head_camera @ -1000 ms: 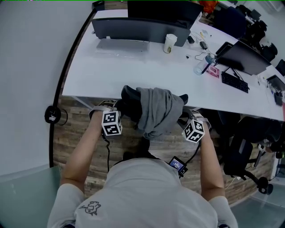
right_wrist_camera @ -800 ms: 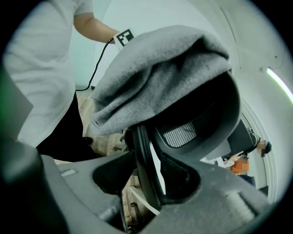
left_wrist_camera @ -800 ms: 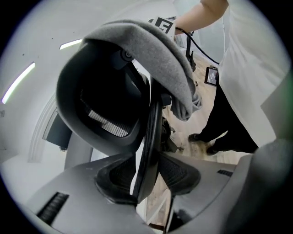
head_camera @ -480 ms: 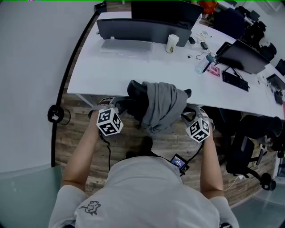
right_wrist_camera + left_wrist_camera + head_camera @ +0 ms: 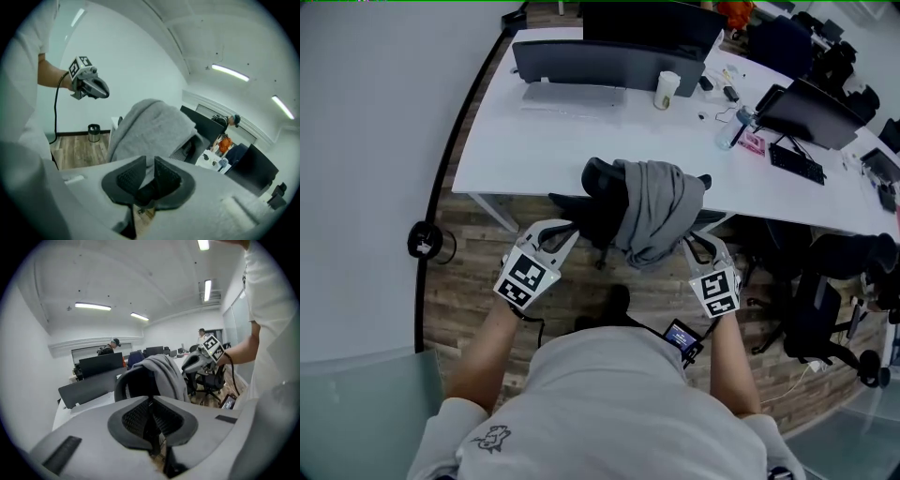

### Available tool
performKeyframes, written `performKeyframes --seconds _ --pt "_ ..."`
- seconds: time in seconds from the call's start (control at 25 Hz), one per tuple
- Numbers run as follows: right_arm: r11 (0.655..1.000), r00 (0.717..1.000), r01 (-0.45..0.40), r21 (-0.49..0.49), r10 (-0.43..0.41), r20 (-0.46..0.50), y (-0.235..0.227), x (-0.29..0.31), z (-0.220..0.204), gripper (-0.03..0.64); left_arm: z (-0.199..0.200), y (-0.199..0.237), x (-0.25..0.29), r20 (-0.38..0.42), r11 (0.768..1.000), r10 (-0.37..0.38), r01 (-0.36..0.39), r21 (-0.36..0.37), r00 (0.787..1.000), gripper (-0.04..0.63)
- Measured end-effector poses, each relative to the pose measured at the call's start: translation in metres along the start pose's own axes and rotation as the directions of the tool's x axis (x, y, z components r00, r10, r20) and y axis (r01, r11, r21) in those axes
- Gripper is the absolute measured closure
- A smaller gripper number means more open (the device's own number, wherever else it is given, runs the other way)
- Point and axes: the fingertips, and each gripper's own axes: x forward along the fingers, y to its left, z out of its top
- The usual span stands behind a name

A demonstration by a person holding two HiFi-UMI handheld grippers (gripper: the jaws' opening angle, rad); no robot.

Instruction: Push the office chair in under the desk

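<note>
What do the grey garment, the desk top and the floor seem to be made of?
Garment: soft cloth, perhaps knitted, matt grey; it hangs in loose folds.
Desk top: smooth white board, probably laminate; even, without grain.
Floor: wood or wood-look planks; brown grain and seams show.

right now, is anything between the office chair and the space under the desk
Nothing visible does. The office chair, a grey garment draped over its backrest, stands at the white desk's front edge; the space beneath is hidden by the desktop.
</note>
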Motion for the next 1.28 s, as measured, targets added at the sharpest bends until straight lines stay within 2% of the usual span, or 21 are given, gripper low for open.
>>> performKeyframes --seconds 0.08,0.16,0.36,0.56,0.76,0.96,1.28 --pt "0.998 0.997 0.033 0.051 -0.036 0.069 0.01 -0.016 0.017 0.587 0.008 -0.008 -0.016 0.067 0.999 0.021 -0.018 -0.042 0.998 0.595" --pt "0.995 0.992 0.04 0.089 -0.05 0.115 0.023 -0.03 0.028 0.613 0.013 -0.016 -0.028 0.114 0.998 0.034 -0.027 -0.065 0.993 0.597" --pt "0.995 0.99 0.015 0.095 -0.028 0.139 0.053 -0.052 0.04 0.614 0.025 -0.022 -0.049 0.184 0.992 0.059 -0.037 -0.121 0.981 0.597" --pt "0.996 0.989 0.048 0.077 -0.058 0.132 0.066 -0.074 0.046 0.614 0.022 -0.032 -0.065 0.182 0.998 0.041 -0.03 -0.062 0.983 0.597" --pt "0.994 0.987 0.063 0.086 -0.075 0.143 0.077 -0.099 0.044 0.614 0.02 -0.054 -0.072 0.203 0.997 0.027 -0.011 -0.077 0.979 0.597" --pt "0.994 0.982 0.07 0.082 -0.083 0.167 0.08 -0.121 0.041 0.614 0.026 -0.085 -0.084 0.218 0.999 0.009 0.0 -0.039 0.976 0.597" --pt "0.997 0.975 0.041 0.064 -0.054 0.215 0.089 -0.178 0.02 0.614 0.034 -0.144 -0.102 0.21 0.998 0.048 -0.04 -0.041 0.977 0.597"
